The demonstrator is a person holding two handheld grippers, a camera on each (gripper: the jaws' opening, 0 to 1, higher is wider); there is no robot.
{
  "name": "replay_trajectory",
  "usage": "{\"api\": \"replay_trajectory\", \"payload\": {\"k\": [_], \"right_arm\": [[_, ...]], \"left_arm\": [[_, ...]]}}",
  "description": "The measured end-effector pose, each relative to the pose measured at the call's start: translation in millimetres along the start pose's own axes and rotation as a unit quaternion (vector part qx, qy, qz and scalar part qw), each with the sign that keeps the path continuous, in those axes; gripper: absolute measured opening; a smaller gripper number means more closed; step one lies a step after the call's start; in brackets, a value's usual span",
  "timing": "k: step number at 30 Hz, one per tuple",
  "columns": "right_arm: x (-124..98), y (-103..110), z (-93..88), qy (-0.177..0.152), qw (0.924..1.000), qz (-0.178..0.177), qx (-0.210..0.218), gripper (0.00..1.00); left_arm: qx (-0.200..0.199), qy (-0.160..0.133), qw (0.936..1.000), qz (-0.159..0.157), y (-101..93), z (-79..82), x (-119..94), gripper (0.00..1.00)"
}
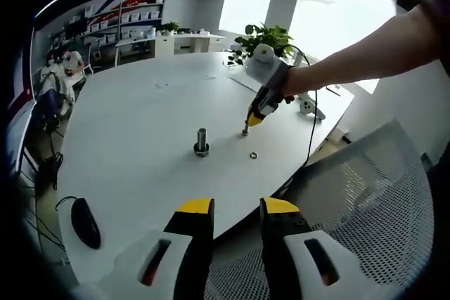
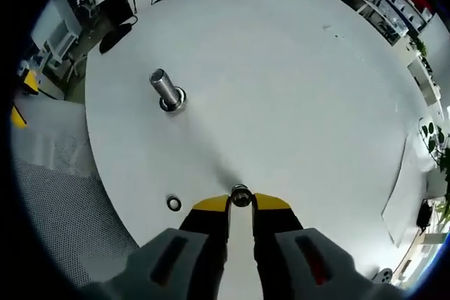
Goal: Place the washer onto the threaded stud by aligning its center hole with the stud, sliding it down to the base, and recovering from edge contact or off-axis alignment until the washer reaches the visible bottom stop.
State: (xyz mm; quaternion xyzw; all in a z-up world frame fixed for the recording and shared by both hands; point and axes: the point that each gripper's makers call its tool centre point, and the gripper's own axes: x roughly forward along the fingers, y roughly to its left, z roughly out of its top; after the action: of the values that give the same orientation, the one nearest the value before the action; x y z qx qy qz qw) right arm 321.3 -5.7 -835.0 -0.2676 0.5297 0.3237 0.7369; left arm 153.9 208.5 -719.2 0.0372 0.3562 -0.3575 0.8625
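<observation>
Your right gripper (image 2: 241, 203) jaws clamp a washer (image 2: 241, 195) at the desk (image 2: 295, 89), ready for the stud (image 2: 166, 90); left gripper (image 1: 237, 210) jaws apart, idle.

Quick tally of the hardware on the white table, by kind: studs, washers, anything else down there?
Threaded stud: 1, upright, nothing on it yet.
Washers: 2, one pinched at the right gripper tips, one loose on the table.
Black mouse near the table's edge: 1.
Total: 4.
</observation>
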Motion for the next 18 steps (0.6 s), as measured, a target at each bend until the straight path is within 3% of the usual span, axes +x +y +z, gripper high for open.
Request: {"api": "replay_trajectory", "payload": {"k": [14,18], "right_arm": [[19.0,-1.1,-8.5,0.026,0.9996,0.010,0.005,0.14],[17.0,7.0,-10.5,0.029,0.9995,0.009,-0.002,0.14]], "left_arm": [[-0.001,0.003,1.0000,-0.001,-0.1,-1.0,-0.3,0.24],[-0.001,0.003,1.0000,-0.001,-0.3,-1.1,-0.3,0.24]]}}
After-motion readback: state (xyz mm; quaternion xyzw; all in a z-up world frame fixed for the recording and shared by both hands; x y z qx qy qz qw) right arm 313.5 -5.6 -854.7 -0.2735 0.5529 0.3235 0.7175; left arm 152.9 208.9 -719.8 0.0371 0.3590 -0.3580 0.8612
